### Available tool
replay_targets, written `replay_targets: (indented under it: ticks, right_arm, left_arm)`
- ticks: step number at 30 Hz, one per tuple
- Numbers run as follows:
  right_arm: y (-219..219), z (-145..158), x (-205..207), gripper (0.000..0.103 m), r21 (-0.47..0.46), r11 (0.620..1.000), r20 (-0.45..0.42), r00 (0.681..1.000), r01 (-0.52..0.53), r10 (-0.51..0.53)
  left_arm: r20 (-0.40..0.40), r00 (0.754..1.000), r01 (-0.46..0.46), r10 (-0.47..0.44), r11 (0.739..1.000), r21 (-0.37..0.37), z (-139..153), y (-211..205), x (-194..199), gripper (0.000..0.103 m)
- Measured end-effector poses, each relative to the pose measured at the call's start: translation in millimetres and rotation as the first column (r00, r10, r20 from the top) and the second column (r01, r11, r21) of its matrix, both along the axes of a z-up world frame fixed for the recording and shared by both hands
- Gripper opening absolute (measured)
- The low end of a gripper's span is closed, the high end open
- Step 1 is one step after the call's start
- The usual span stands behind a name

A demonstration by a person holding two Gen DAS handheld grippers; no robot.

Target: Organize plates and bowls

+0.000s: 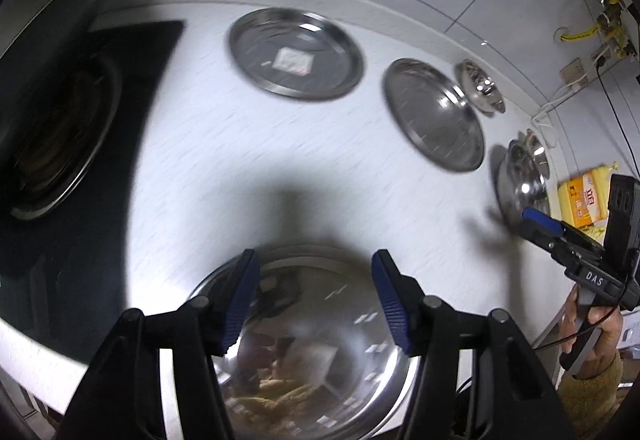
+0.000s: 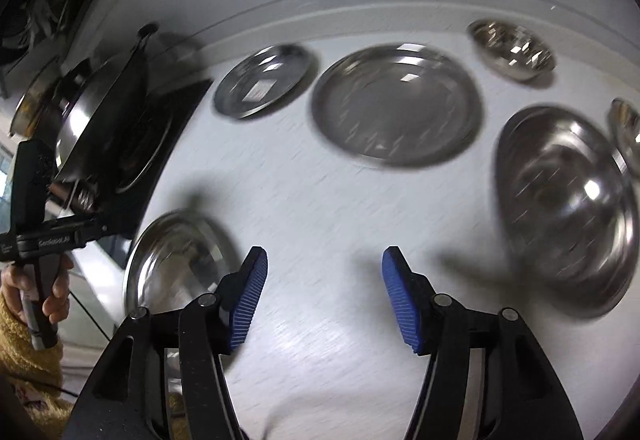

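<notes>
Several stainless steel dishes lie on a white counter. My left gripper is open above a shiny plate at the counter's near edge, with nothing between its pads. My right gripper is open over bare counter, also holding nothing. In the right wrist view, that near plate lies left of the fingers. Further back sit a stickered plate, a large plate and a small bowl. A big bowl stands to the right, with another bowl at the frame edge.
A black cooktop with a burner fills the left side. A yellow package sits at the far right of the counter, below wall sockets and cables. A hand in a yellow sleeve holds the other tool. Both views are motion-blurred.
</notes>
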State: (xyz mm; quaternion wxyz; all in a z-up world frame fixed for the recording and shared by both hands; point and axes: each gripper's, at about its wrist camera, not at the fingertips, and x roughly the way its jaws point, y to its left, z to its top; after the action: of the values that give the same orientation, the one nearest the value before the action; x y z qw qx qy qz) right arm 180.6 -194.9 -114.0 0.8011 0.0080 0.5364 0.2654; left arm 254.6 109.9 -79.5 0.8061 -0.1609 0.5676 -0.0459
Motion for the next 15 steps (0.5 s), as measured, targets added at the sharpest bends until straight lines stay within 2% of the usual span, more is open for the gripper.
replay_targets:
  ticks: [3, 5, 11, 15]
  right_arm:
    - [-13.1, 7.7, 27.6, 0.060, -0.006, 1.000, 0.028, 1.000, 0.011, -0.011]
    - [-19.6, 9.9, 50.4, 0.062, -0.005, 1.000, 0.031, 0.999, 0.023, -0.023]
    - [-33.5, -5.7, 119.5, 0.062, -0.004, 0.998, -0.036, 0.998, 0.055, -0.056]
    - [-34.3, -21.8, 154.5, 0.062, -0.050, 0.997, -0.064, 0.996, 0.063, -0.066]
  left_arm:
    - [0.017, 1.000, 0.011, -0.011, 1.000, 0.002, 3.0, -19.1, 27.6, 0.056]
    - [0.022, 1.000, 0.017, -0.016, 0.999, -0.033, 1.8, -31.9, 51.0, 0.056]
    - [0.000, 1.000, -0.015, 0.015, 0.994, -0.104, -20.4, -57.9, 112.8, 0.056]
    - [-0.019, 0.999, -0.042, 0.041, 0.993, -0.114, -40.5, -71.6, 143.6, 0.056]
